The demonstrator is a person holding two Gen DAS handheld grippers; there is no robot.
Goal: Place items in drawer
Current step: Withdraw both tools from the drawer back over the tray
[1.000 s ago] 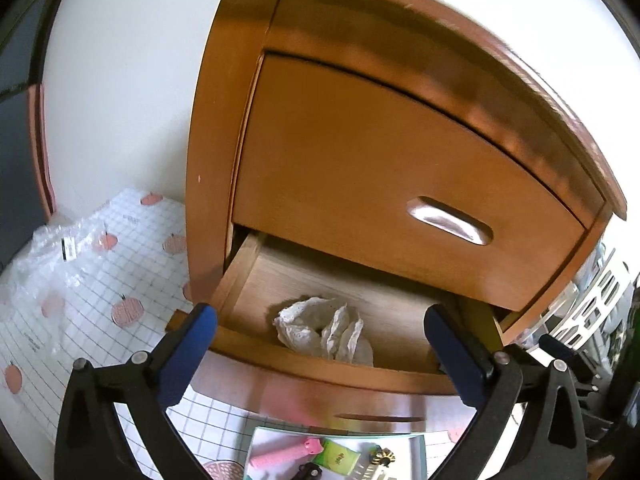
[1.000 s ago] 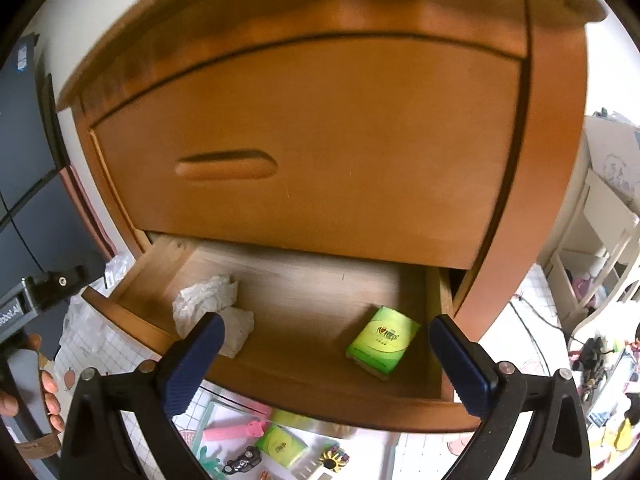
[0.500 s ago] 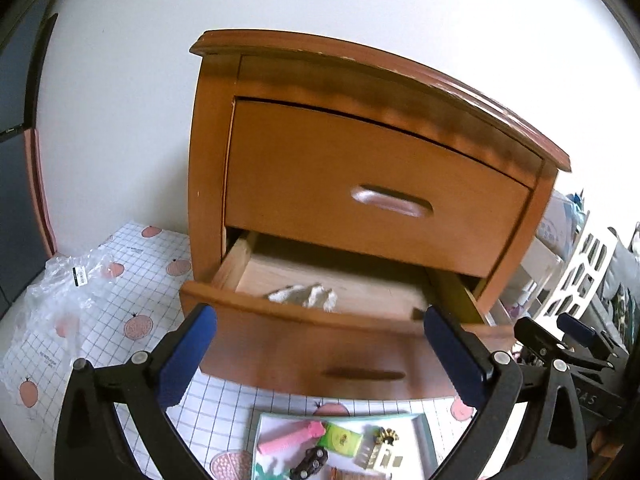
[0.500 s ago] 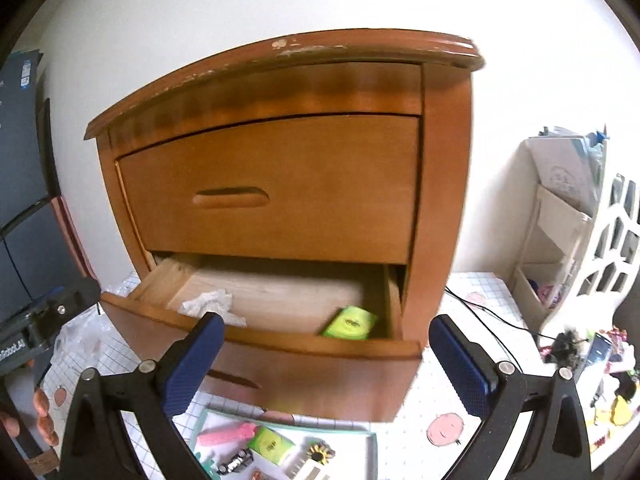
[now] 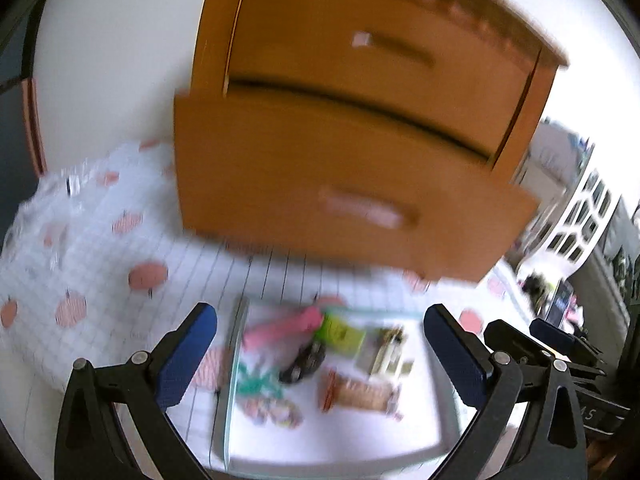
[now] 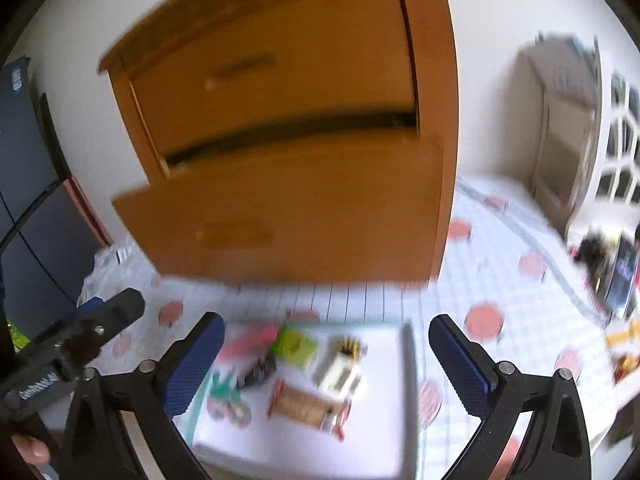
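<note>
Both claws hang empty with their fingers spread wide, pitched down over the tray [image 5: 436, 446] on the gridded surface [image 5: 100, 320]. The lower drawer [image 5: 320, 196] stands pulled out behind the tray. The remaining items lie loose in the tray: a pink bar [image 5: 282, 328], a green packet [image 5: 340, 334], a small dark object [image 5: 304, 362] and a brown wrapped packet [image 5: 360, 394]. Motion blur hides their details, so these names are guesses. The left claw [image 5: 320, 356] frames the pink bar most centrally; its long axis seems to run across the opening, up to the right. The right claw [image 6: 326, 364] brackets the same cluster. Either could descend for 1 item.
</note>
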